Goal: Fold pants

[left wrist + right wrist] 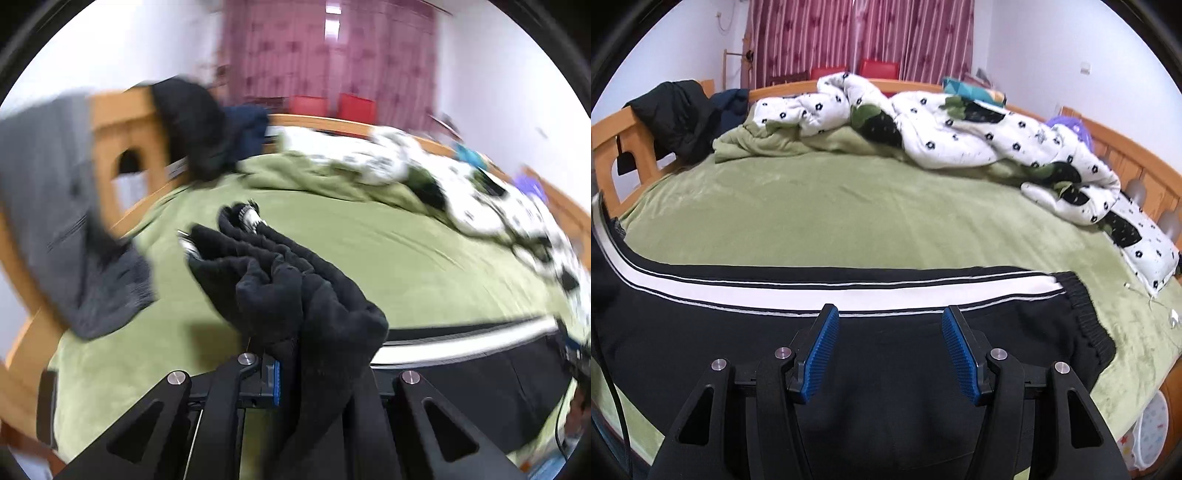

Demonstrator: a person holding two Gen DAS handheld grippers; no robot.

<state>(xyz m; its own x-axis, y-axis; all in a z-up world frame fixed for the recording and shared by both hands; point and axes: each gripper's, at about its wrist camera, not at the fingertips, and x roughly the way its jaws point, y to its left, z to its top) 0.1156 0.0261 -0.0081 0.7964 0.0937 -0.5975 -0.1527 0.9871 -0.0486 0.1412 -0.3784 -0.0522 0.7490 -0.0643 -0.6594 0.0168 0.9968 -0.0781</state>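
Black pants with a white side stripe lie across the near edge of the green bed; the ribbed cuff is at the right. My right gripper is open and hovers over the leg, blue pads apart. In the left wrist view, my left gripper is shut on a bunched end of the pants, lifted above the bed. The fabric hides the right finger. The striped leg trails to the right.
A white flowered duvet is heaped along the far and right side of the bed. Dark clothes hang on the wooden bed frame at the left. A grey garment hangs at the left of the left wrist view.
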